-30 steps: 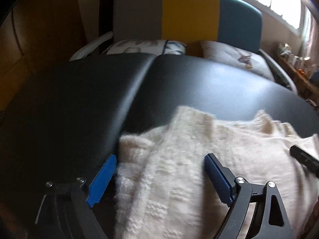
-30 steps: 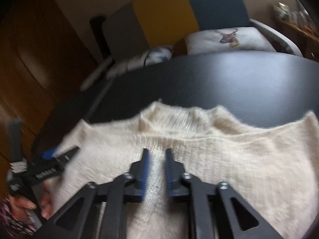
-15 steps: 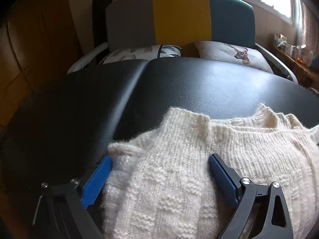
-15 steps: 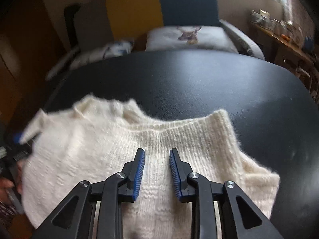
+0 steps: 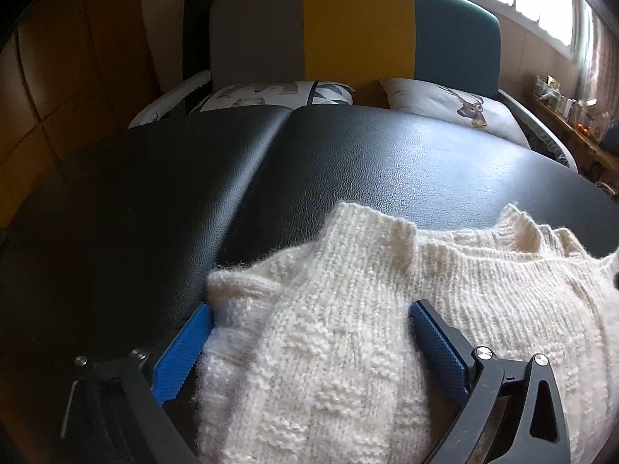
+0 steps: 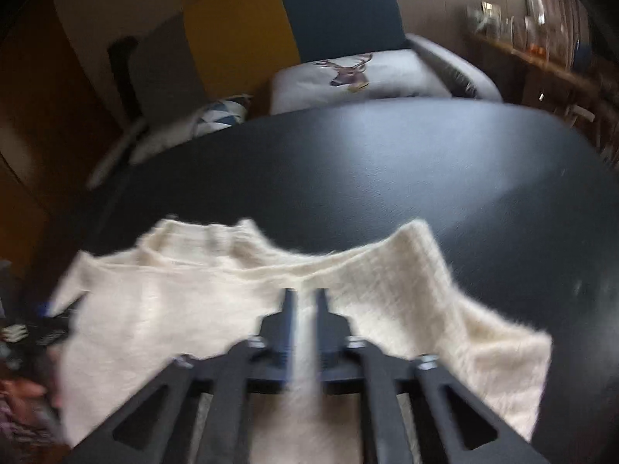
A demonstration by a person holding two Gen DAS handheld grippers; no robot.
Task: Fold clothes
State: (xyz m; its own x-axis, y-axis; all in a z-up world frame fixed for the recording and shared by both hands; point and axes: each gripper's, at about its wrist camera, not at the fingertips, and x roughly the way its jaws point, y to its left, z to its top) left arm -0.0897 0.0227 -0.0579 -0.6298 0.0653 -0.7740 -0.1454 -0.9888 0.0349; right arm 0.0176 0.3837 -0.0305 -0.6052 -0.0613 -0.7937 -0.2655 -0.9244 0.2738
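Observation:
A cream knitted sweater (image 5: 445, 309) lies on a black padded table (image 5: 348, 162). A folded sleeve part of it lies between the wide-apart blue pads of my left gripper (image 5: 309, 317), which is open over the sweater's left edge. My right gripper (image 6: 303, 301) is closed to a narrow gap over the sweater (image 6: 174, 301) near its upper edge, with cream knit showing between the pads; this view is blurred. The left gripper shows at the left edge of the right wrist view (image 6: 50, 313).
Beyond the table (image 6: 387, 178) stands a grey, yellow and teal sofa (image 5: 356, 31) with a deer cushion (image 5: 456, 108) and a patterned cushion (image 5: 278, 94). Wooden panels are at the left. A cluttered shelf (image 5: 572, 116) runs under the window at the right.
My right gripper moved right along the sweater's upper edge and its pads closed in further. My left gripper stayed open over the left sleeve and shifted slightly forward.

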